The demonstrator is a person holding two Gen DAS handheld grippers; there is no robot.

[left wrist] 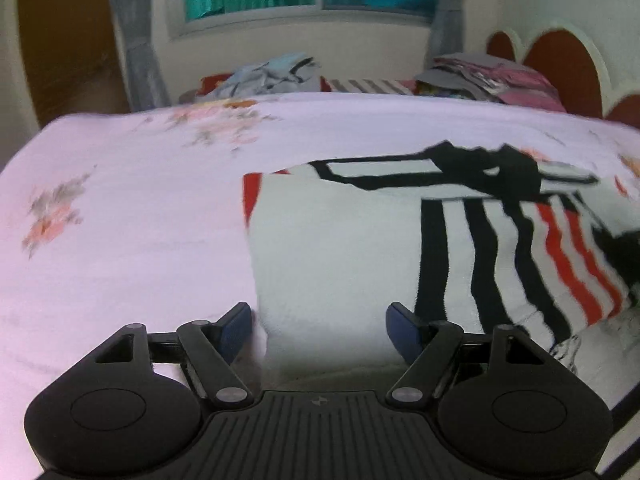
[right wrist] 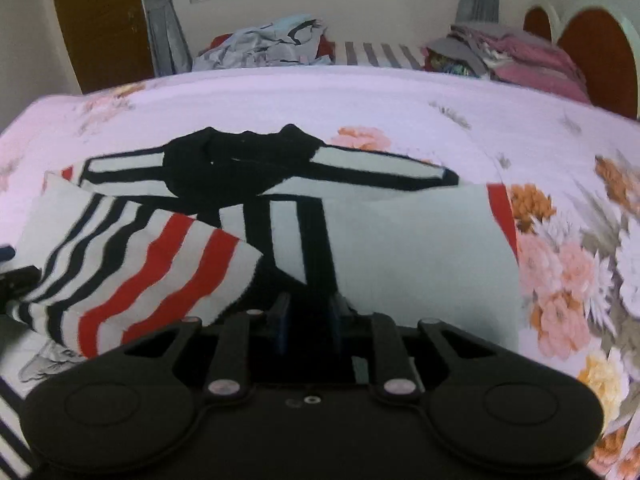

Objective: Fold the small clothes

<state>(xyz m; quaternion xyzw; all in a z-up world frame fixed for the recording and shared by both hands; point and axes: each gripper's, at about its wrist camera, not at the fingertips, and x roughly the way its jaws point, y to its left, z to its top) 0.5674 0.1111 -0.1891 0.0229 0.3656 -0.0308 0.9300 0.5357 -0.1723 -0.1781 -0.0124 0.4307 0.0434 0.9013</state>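
A white garment (right wrist: 420,248) striped black and red lies on a pale pink, peach-flowered bedsheet (left wrist: 120,208).

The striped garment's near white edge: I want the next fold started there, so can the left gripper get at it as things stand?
Probably yes. The left gripper is open, the striped garment lies just beyond its tips, and nothing sits between.

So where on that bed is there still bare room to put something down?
Free: the flowered sheet left of the striped garment, and the strip beyond its black collar toward the far clothes piles. Crowded: the near middle, under the garment and both claws.
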